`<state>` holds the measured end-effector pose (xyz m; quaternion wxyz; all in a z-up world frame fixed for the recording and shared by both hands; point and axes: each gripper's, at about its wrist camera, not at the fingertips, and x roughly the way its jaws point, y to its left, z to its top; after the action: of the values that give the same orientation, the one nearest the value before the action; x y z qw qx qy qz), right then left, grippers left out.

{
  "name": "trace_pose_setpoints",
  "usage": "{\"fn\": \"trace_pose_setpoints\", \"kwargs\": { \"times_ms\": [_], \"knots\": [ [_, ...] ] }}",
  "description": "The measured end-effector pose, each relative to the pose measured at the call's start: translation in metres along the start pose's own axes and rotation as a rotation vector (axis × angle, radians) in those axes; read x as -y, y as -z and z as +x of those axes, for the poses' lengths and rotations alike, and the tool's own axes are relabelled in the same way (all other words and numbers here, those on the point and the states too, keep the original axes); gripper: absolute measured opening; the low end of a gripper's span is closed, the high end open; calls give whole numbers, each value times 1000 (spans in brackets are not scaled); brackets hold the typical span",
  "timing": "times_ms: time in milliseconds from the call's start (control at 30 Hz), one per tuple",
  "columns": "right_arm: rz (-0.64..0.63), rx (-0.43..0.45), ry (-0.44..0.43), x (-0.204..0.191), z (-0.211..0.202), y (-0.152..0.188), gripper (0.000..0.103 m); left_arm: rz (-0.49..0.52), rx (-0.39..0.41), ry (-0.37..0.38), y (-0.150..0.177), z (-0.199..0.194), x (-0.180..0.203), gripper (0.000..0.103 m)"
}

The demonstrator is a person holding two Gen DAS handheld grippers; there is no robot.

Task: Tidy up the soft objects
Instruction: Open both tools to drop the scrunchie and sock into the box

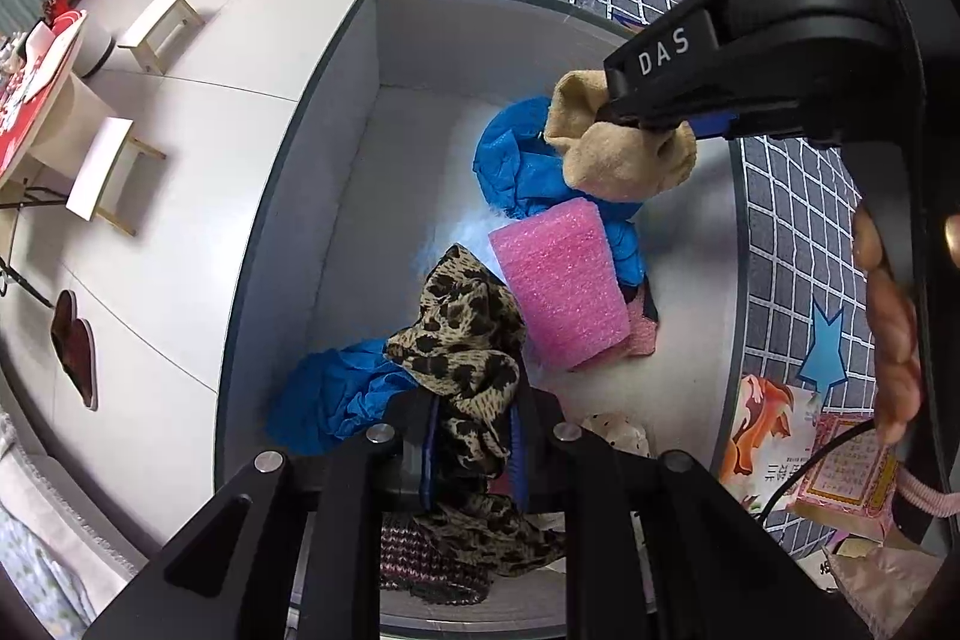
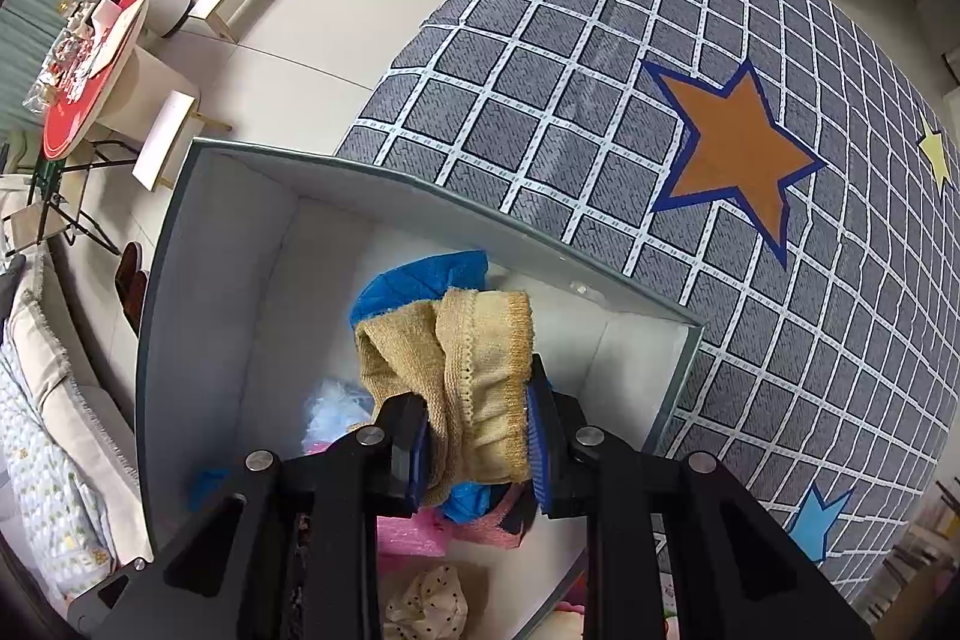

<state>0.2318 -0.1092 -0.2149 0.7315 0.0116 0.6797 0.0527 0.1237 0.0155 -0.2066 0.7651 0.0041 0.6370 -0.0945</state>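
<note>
The box (image 1: 288, 196) is the landmark: grey outside, white inside, it sits at the edge of a grid-patterned cloth (image 1: 786, 220), with pale floor along its other long side. On that floor, well apart from the box, stand small white stools (image 1: 99, 166) and a red-topped table (image 1: 30, 100). Inside the box, toward the floor-side wall, lies a crumpled blue cloth (image 1: 324, 406). Just beside it, the left gripper (image 1: 471, 436) is closed on a leopard-print scarf (image 1: 462, 340), which is pinched between its blue pads and bunches up above them while the rest trails down under the gripper. Further toward the box's middle, a pink foam block (image 1: 558, 280) lies tilted, resting on a second blue cloth (image 1: 516, 160) and on a pink knit piece (image 1: 642, 334). A cream spotted fabric (image 1: 618, 430) lies on the box floor near the left gripper. Above the second blue cloth, toward the cloth-side wall, the right gripper (image 2: 477, 451) hangs over the box interior, its fingers clamped on a tan sock (image 2: 474, 388); the sock is folded between the pads and its ribbed cuff stands up past the fingertips. In the left wrist view this sock (image 1: 624, 148) hangs clear of the box floor, above the blue cloth. On the grid cloth beyond the box show a brown star (image 2: 732, 142) with a blue border, a blue star (image 1: 825, 346), and a printed book (image 1: 768, 436) right at the box's corner.
</note>
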Motion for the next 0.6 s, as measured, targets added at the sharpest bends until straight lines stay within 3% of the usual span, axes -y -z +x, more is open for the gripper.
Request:
{"fn": "trace_pose_setpoints", "kwargs": {
  "times_ms": [433, 467, 500, 567, 600],
  "knots": [
    [8, -20, -3, 1, 5, 0, 28, -3, -1, 0, -3, 0, 1, 20],
    [12, -18, -1, 1, 5, 0, 39, -5, -1, 0, -3, 0, 0, 20],
    [18, -14, 4, 2, 5, -1, 62, -7, -1, 0, -3, 1, 0, 20],
    [25, 13, 4, 3, 1, 0, 81, -10, 1, 1, -3, 0, -1, 20],
    [26, 33, 0, 4, -3, 0, 81, -11, 1, 2, -3, 0, -1, 20]
  ]
}}
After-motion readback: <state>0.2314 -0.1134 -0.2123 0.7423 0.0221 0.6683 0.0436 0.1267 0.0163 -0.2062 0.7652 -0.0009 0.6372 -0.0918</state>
